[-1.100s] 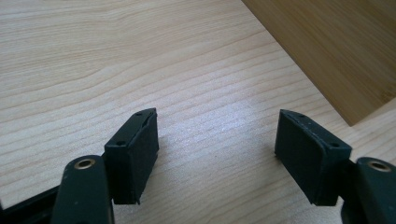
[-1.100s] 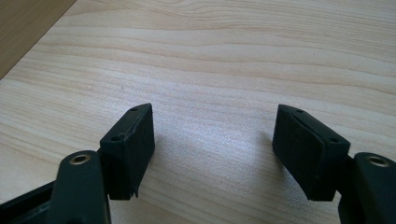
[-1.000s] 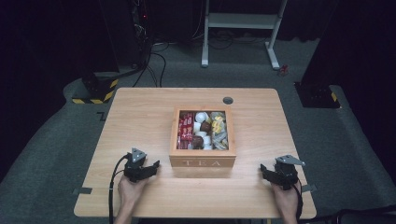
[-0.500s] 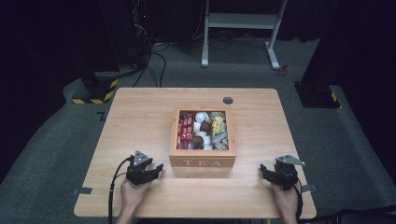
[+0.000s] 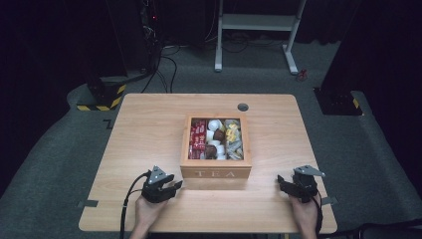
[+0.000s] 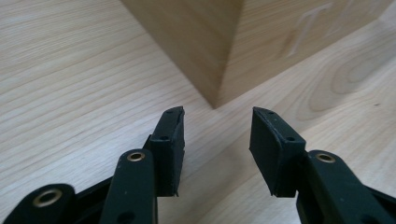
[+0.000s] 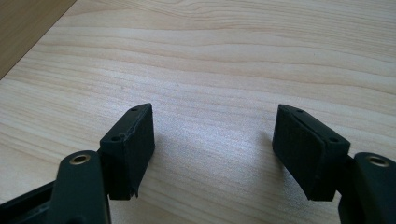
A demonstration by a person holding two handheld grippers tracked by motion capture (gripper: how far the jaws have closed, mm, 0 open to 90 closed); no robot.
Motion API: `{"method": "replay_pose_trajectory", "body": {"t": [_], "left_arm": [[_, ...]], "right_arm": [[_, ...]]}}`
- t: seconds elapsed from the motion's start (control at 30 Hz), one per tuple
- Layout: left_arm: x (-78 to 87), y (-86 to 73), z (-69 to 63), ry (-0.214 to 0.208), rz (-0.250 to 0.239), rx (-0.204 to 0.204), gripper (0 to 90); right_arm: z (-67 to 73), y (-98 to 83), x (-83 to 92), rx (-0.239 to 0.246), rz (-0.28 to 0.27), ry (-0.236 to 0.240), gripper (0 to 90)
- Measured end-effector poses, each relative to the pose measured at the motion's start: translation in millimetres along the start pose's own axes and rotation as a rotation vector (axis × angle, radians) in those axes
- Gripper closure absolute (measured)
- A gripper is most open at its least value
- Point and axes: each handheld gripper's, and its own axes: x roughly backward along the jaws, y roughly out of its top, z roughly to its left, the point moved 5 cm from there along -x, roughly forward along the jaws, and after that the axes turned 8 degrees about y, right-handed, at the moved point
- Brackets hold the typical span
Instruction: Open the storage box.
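A wooden box marked TEA (image 5: 215, 173) stands open in the middle of the table, holding red packets, white cups, brown pods and yellow sachets. My left gripper (image 5: 175, 185) sits near the table's front, just left of the box's front left corner (image 6: 215, 100). Its jaws have just been closing and still stand apart, with bare wood between them (image 6: 215, 140). My right gripper (image 5: 281, 182) rests on the table to the right of the box, open and wide, nothing between its fingers (image 7: 212, 140).
The light wood table (image 5: 149, 129) has a round cable hole (image 5: 243, 106) behind the box. Tape tabs (image 5: 87, 203) mark the front corners. Grey carpet, black stands and a white frame (image 5: 259, 22) surround the table.
My left gripper has moved right, toward the box's front left corner, and its jaws have narrowed. The right gripper has stayed where it was.
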Motion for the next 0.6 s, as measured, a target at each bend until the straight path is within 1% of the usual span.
{"method": "replay_pose_trajectory", "body": {"t": [0.13, 0.17, 0.2, 0.23, 0.27, 0.37, 0.5, 0.53, 0.6], "left_arm": [[-0.6, 1.8, -9.3, -0.021, -0.001, -0.039, 56.2], [-0.7, 2.3, -12.0, -0.026, 0.001, -0.039, 56.3], [-1.3, 3.5, -14.2, -0.032, -0.002, -0.052, 56.6], [-1.3, 4.1, -16.0, -0.037, 0.001, -0.052, 56.8], [-1.6, 5.4, -17.9, -0.039, -0.002, -0.060, 57.0], [-1.7, 9.9, -22.4, -0.022, -0.015, -0.086, 58.0], [-3.6, 15.3, -29.8, -0.033, -0.023, -0.102, 59.8], [-5.3, 17.2, -32.5, -0.043, -0.016, -0.108, 60.0], [-6.3, 18.4, -33.4, -0.043, -0.017, -0.113, 60.4]], "right_arm": [[0.0, 0.0, 0.0, 0.000, 0.000, 0.000, 29.7], [0.0, 0.0, 0.0, 0.000, 0.000, 0.000, 29.6], [0.0, 0.0, 0.0, 0.000, 0.000, 0.000, 29.6], [0.0, 0.0, 0.0, 0.000, 0.000, 0.000, 29.7], [0.0, 0.0, 0.0, 0.000, 0.000, 0.000, 29.7], [0.1, 0.0, 0.0, 0.000, 0.000, -0.001, 29.7], [0.1, -0.1, 0.0, 0.000, 0.000, -0.001, 29.7], [0.1, 0.0, 0.0, -0.001, 0.000, -0.001, 29.7], [0.1, 0.0, 0.0, -0.001, 0.000, -0.001, 29.7]]}}
